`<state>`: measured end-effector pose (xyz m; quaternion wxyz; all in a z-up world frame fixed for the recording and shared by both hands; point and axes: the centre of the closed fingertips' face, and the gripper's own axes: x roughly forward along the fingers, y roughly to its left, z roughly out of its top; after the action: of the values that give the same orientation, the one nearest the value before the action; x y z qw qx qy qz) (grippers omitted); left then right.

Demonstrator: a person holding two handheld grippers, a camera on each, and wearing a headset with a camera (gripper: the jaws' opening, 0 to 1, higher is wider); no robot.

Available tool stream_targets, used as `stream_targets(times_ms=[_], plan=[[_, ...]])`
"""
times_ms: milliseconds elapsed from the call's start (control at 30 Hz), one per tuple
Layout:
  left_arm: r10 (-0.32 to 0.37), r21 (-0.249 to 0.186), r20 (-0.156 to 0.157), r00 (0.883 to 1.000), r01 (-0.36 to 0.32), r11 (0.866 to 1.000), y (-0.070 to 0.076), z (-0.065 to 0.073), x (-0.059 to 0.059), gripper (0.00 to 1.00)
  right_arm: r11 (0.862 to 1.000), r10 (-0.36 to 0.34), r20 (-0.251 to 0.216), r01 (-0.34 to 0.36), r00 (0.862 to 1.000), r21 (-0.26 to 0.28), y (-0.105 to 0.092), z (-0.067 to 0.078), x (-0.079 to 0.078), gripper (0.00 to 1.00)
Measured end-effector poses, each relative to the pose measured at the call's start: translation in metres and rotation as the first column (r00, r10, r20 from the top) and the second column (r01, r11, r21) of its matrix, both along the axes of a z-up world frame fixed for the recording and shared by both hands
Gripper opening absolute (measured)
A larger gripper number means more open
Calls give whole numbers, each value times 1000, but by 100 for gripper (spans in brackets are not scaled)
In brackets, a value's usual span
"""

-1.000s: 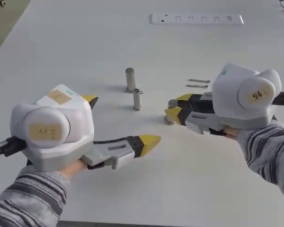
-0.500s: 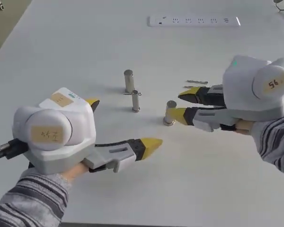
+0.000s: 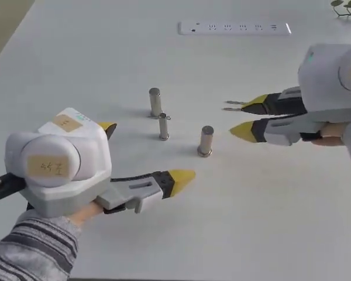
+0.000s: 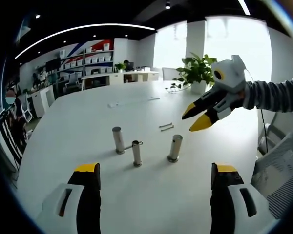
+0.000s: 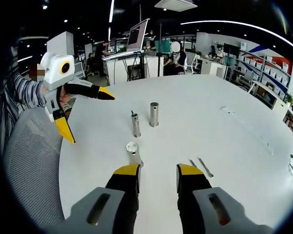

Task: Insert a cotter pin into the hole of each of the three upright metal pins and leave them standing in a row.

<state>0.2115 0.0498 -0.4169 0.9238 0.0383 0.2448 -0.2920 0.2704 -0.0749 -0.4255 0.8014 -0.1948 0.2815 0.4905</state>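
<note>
Head view: three short upright steel cylinder pins stand on a white table [image 3: 76, 58]. A far pin [image 3: 155, 102] and a middle pin [image 3: 163, 127] stand close together, and a right-hand pin [image 3: 206, 141] stands apart from them. A thin wire fitted cotter pin [image 3: 166, 116] seems to cross the middle pin's top, though it is tiny. The white, yellow-tipped left gripper [image 3: 145, 151] hovers nearby, jaws spread wide and empty. The right gripper [image 3: 245, 118] hovers beside the right-hand pin, jaws parted, holding nothing.

Left gripper view: two loose cotter pins [image 4: 166, 126] lie on the table behind the uprights.

Right gripper view: the loose cotter pins lie just ahead of this gripper's jaws.

By this showing, one upright is likely done and two remain.
</note>
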Motion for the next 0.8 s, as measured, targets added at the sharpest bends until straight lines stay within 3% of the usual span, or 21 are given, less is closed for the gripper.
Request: stream_targets(times_ms=[200, 400, 567, 800], plan=[[0, -17, 4, 1000, 0, 1000, 0, 4, 2, 93, 998, 13, -23, -14, 1000, -62, -10, -8, 24, 23], [0, 1, -11, 1000, 0, 1000, 4, -2, 2, 92, 992, 33, -45, -39, 998, -123, -17, -17, 41, 22], [4, 13, -25, 1000, -3, 1000, 7, -10, 2, 91, 974, 47, -63, -59, 997, -217, -26, -33, 55, 21], [0, 21, -32, 999, 1, 1000, 8, -14, 1, 87, 951, 83, -106, -111, 991, -290, -32, -50, 62, 18]])
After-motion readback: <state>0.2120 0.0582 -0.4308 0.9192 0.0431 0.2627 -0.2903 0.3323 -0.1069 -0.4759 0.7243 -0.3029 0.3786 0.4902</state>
